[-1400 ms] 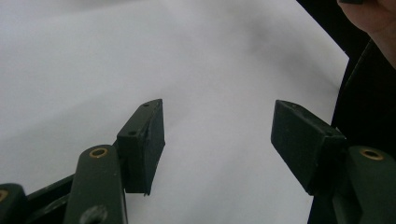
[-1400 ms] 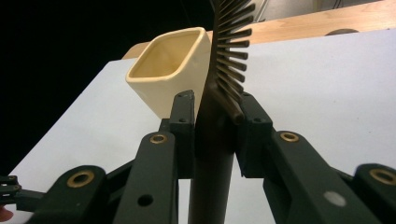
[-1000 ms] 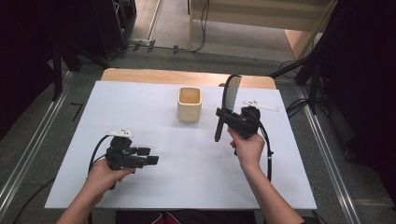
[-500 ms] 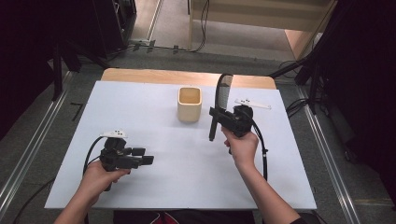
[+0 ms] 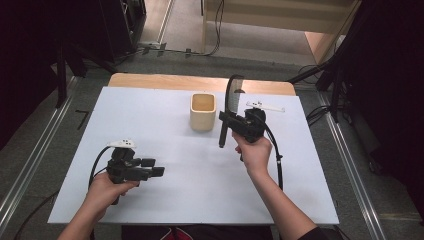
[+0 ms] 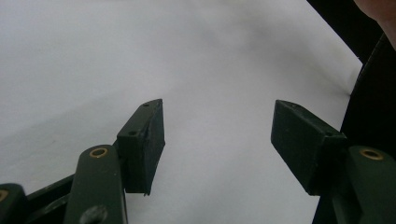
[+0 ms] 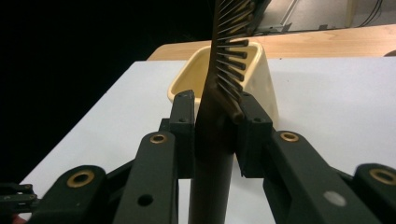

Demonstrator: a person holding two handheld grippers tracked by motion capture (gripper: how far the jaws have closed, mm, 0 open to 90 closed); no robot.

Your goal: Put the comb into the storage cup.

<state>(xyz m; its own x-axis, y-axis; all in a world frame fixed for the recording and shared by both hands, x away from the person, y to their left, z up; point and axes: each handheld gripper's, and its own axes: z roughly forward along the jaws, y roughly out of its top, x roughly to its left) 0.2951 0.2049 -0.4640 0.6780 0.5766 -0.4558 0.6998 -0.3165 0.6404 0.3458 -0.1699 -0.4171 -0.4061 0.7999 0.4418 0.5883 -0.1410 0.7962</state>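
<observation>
My right gripper (image 5: 226, 120) is shut on a black comb (image 5: 231, 95) and holds it upright above the white table (image 5: 165, 200), its toothed end up and its handle hanging below the jaws. In the right gripper view the comb (image 7: 224, 84) stands between the pads of the right gripper (image 7: 215, 116), with a cream cup (image 7: 187, 79) just behind it. That cup (image 5: 203, 112) stands upright at the middle back, just left of the comb. My left gripper (image 5: 157, 167) rests low at the front left, jaws pointing right. In its own view the left gripper (image 6: 219, 135) is open over bare table (image 6: 140, 56).
A wooden strip (image 5: 150, 80) runs along the table's far edge. Cables trail from both grippers. Metal floor rails (image 5: 30, 165) flank the table, and dark stands rise at the back left and right.
The right hand has carried the comb a little to the left, closer to the cup, and the comb now shows edge-on. The left hand has stayed where it was.
</observation>
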